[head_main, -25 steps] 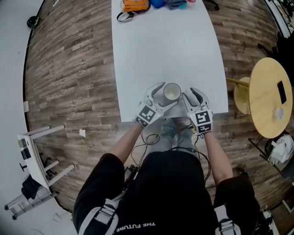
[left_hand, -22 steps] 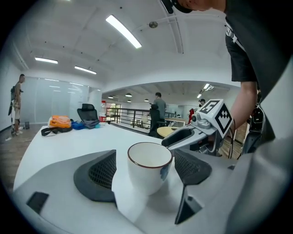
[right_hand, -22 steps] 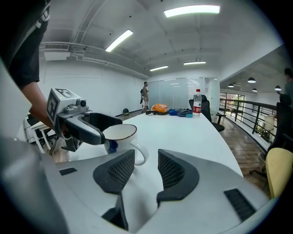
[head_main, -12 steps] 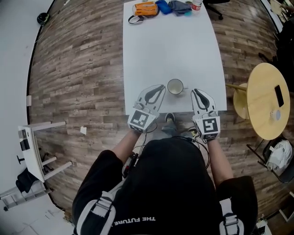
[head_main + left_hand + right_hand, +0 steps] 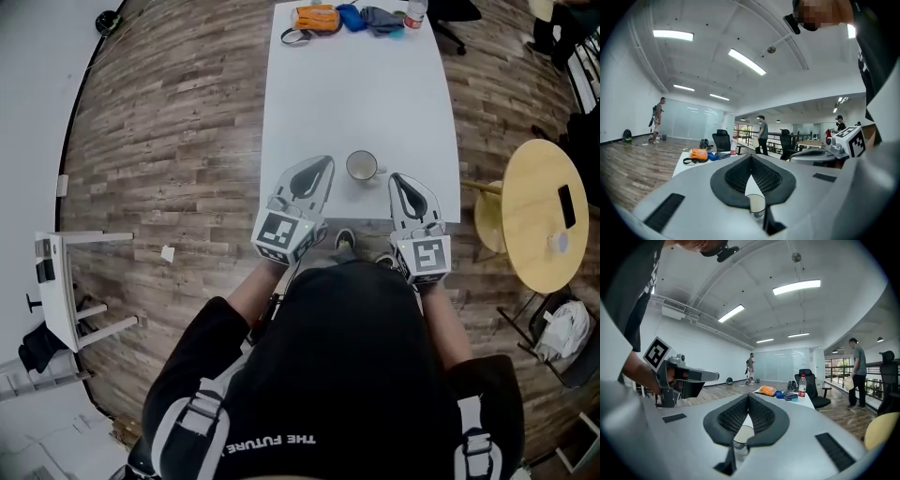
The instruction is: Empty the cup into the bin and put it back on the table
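Observation:
A white cup (image 5: 361,166) with its handle to the right stands upright on the white table (image 5: 356,94), close to the near edge. My left gripper (image 5: 326,161) lies just left of the cup and my right gripper (image 5: 395,177) just right of it; neither touches it. Both are shut with nothing between their jaws. The left gripper view shows its dark pads (image 5: 736,176) pressed together at the tip. The right gripper view shows the same, with the left gripper (image 5: 689,376) off to its left. No bin shows in any view.
An orange bag (image 5: 317,17), blue items and a bottle (image 5: 415,11) sit at the table's far end. A round yellow table (image 5: 544,216) with a phone stands to the right, and a white stand (image 5: 56,291) to the left on the wooden floor. People stand in the background.
Both grippers have drawn back from the cup's sides and their jaws have gone from open to shut. The cup stands free on the table.

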`<action>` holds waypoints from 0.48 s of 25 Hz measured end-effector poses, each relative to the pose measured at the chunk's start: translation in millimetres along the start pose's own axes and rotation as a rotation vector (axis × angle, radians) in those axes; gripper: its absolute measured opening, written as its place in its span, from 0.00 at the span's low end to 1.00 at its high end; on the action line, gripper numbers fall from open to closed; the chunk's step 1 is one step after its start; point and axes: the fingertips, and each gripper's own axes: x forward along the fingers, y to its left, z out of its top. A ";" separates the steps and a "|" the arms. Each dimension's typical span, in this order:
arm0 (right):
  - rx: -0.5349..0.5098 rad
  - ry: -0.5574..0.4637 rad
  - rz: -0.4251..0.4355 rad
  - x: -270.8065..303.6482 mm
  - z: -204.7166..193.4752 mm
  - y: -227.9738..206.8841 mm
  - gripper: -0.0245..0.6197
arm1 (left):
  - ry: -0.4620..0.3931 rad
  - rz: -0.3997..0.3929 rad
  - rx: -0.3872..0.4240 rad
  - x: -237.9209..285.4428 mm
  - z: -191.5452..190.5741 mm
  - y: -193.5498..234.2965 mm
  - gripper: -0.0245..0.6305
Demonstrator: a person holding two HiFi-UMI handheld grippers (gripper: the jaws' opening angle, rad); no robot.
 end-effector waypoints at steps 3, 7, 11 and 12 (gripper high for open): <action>-0.015 0.002 0.007 -3.4 4.8 -0.5 0.06 | -0.013 0.006 0.016 -0.4 7.9 -7.8 0.07; -0.012 -0.003 0.014 -5.2 6.8 -4.6 0.06 | 0.004 0.011 0.015 7.1 7.5 -15.2 0.07; -0.015 -0.001 0.011 -5.4 12.0 -8.2 0.06 | 0.014 -0.006 0.008 13.3 5.4 -24.9 0.07; -0.008 -0.010 0.016 -5.9 11.7 -8.0 0.06 | 0.015 -0.008 0.008 14.3 5.3 -27.2 0.07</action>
